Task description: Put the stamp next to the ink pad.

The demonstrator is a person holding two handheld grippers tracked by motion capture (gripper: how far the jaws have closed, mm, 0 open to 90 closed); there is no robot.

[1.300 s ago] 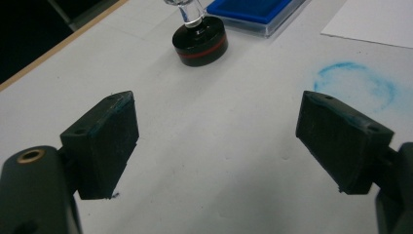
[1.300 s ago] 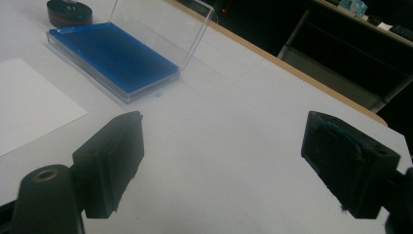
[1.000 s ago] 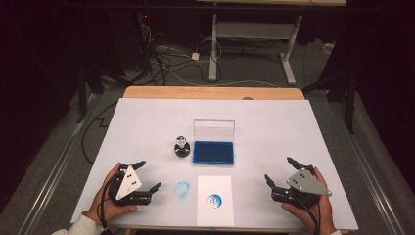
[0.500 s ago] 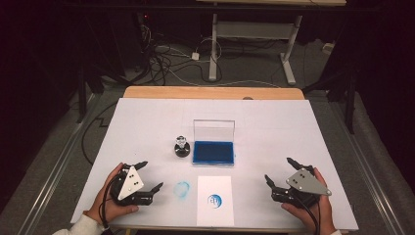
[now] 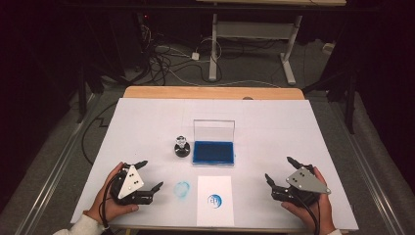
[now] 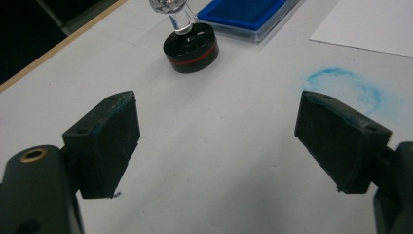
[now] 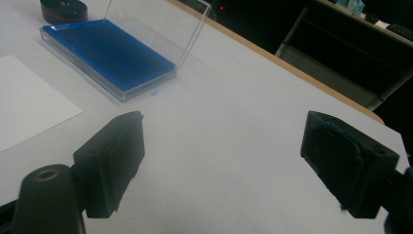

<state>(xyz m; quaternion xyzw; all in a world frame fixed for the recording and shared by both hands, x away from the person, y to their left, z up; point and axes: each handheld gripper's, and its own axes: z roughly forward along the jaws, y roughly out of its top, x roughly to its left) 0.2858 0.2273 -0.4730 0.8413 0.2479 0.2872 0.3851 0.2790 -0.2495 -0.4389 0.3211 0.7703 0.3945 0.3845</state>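
Left gripper [image 5: 146, 178] resting low at the table's near left, jaws spread wide, nothing between them. Stamp [image 5: 181, 147] standing upright ahead of it, just beside the open blue ink pad [image 5: 213, 152], well clear of both grippers. Likely trouble: clear knob on the stamp narrow and slick, so a pinch set too high or off-centre could tip it or skid it into the pad. Blue smear [image 5: 182, 189] on the table beside the white sheet [image 5: 215, 200], a risk of soiling the jaw pads if dragged across. Right gripper [image 5: 283, 173] at the near right, jaws likewise wide apart and empty. Printed mark on the sheet too small to read; knob top cut off in the left gripper view.
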